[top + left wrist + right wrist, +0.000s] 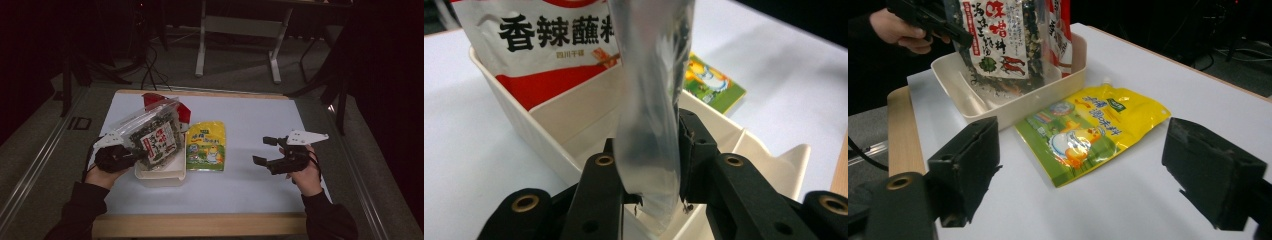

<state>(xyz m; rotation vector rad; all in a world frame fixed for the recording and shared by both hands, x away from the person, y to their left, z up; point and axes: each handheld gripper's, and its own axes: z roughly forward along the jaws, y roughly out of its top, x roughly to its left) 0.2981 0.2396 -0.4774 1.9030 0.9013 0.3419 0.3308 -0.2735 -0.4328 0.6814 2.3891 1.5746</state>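
clear snack bag pinched at edge by left gripper, over white tub; judged light, floppy, slippery. right gripper wide, empty.

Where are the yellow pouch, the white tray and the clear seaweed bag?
yellow pouch point(206, 145), high view, middle of its printed front.
white tray point(1040, 104), right gripper view, near side wall.
clear seaweed bag point(152, 136), high view, its label.

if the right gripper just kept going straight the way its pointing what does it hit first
Most likely the yellow pouch, lying flat on the table ahead of the open right gripper. The white bin sits beyond it. Depth is hard to judge.
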